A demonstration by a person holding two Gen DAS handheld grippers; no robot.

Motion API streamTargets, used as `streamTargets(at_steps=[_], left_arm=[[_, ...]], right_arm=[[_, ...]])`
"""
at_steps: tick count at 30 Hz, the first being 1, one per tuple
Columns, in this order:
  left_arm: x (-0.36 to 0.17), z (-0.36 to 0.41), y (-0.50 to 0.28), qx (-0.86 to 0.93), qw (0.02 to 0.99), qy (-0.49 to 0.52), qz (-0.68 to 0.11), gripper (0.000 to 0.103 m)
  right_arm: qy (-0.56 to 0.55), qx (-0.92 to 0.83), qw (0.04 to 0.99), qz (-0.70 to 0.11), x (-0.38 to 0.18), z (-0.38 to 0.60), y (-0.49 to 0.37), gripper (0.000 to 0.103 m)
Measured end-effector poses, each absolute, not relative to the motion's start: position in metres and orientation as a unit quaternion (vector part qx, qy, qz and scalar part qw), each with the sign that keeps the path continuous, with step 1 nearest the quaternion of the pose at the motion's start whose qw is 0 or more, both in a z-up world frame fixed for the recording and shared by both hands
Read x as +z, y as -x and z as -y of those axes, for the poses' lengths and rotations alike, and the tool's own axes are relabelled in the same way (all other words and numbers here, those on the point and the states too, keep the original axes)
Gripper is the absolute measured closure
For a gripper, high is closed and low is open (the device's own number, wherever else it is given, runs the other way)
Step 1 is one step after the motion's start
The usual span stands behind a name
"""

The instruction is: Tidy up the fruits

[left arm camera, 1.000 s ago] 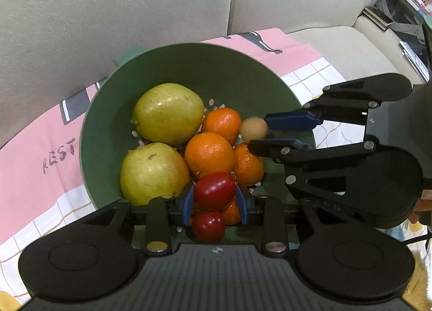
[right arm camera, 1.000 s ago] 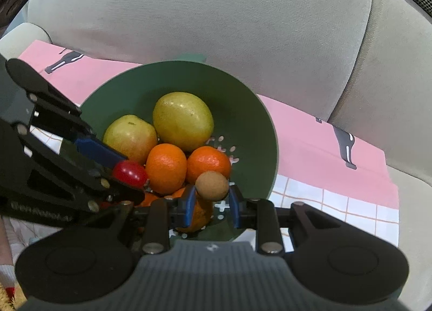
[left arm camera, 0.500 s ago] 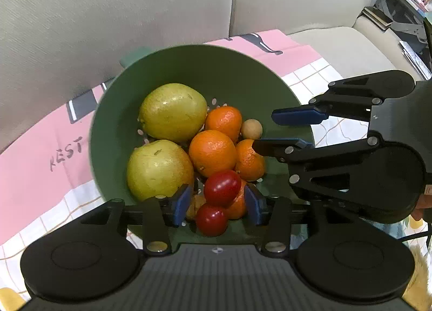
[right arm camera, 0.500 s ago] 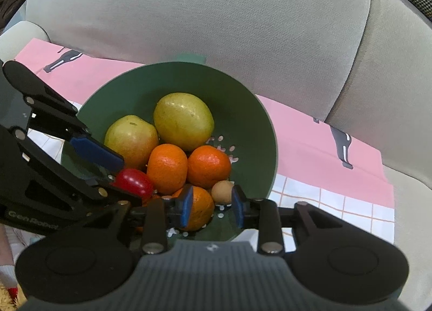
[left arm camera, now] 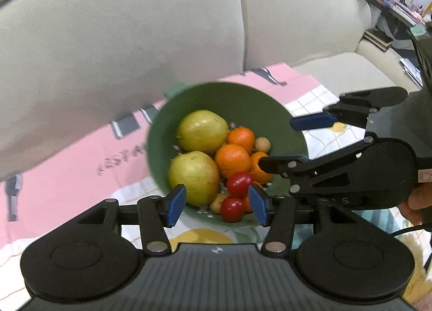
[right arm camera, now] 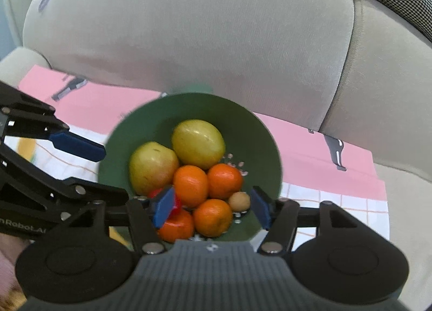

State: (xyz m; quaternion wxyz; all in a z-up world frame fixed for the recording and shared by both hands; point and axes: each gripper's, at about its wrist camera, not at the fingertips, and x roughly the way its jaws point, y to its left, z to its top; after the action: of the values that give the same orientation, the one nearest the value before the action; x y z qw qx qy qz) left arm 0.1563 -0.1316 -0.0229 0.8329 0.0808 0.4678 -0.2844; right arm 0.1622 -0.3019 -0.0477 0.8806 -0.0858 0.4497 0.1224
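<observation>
A green colander bowl [left arm camera: 243, 103] [right arm camera: 264, 149] stands on a cloth on the sofa seat. It holds two yellow-green pears [left arm camera: 201, 132] [right arm camera: 198, 143], several oranges [left arm camera: 232, 161] [right arm camera: 190, 185], two red tomatoes [left arm camera: 239, 184] and a small brown fruit [left arm camera: 262, 144] [right arm camera: 239, 201]. My left gripper [left arm camera: 217, 204] is open and empty, above the bowl's near rim. My right gripper [right arm camera: 210, 207] is open and empty, above the near side of the bowl. Each gripper also shows from the side in the other's view.
A pink and white checked cloth [left arm camera: 67, 165] [right arm camera: 348, 159] covers the seat under the bowl. Beige sofa back cushions [left arm camera: 135, 27] [right arm camera: 202, 27] rise right behind it. Shelves with clutter [left arm camera: 391, 22] stand at the far right.
Both grippers opened and pulled up and back from the bowl. The left let go of a red tomato and the right let go of the small brown fruit; both now lie in the bowl.
</observation>
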Motion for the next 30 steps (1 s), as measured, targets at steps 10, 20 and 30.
streamTargets(at_steps=[10,20,30], left_arm=[[0.023,0.090,-0.133,-0.236,0.892,-0.055,-0.382,0.037],[0.046,0.061,-0.103,-0.166,0.936,-0.084,-0.299,0.019],[0.047,0.053,-0.075,-0.101,0.947,-0.116,-0.281,0.006]], right_arm=[[0.084,0.136,0.894,-0.419,-0.014,0.266,-0.128,0.025],[0.050,0.114,0.914,-0.385,0.011,0.242,-0.089,0.018],[0.030,0.059,0.940,-0.335,0.018,0.227,-0.052,0.004]])
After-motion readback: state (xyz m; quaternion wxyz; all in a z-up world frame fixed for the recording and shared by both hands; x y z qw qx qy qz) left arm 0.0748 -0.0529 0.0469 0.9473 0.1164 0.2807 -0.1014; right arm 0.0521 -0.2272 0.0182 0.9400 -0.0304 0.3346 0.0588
